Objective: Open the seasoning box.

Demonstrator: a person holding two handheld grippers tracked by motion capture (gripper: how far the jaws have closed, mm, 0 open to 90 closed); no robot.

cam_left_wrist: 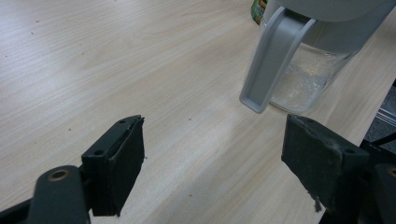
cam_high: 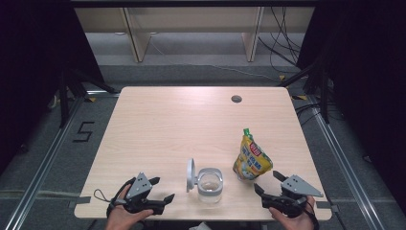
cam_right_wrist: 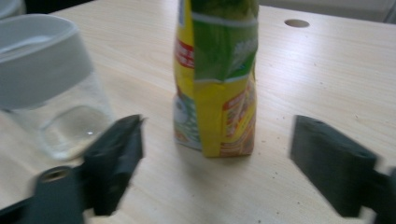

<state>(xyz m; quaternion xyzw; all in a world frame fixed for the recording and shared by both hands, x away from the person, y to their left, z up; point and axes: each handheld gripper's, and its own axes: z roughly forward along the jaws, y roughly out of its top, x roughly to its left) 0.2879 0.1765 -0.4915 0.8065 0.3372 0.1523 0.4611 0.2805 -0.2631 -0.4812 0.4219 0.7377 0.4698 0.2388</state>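
Right gripper view: pouch [cam_right_wrist: 217, 79] stands upright beyond open right tongs [cam_right_wrist: 217, 163].

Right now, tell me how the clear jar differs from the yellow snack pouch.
The clear plastic jar with grey rim is rigid, see-through and open, its lid flipped up; the yellow-and-green snack pouch is soft, opaque and printed. The jar is squat; the pouch stands taller. Both stand upright on the wooden table.

The table [cam_high: 158, 129] at frame centre is seen as pale wood-grain laminate, smooth and matt, with fine crumbs noted in the gripper views. The jar [cam_high: 210, 185] at lower centre is made of clear glossy glass or plastic with a matt grey plastic lid [cam_high: 190, 174], and the pouch [cam_high: 252, 158] beside it of glossy printed film, creased. Gripper pads [cam_left_wrist: 122, 163] are noted as matt black rubber, frayed at one edge.
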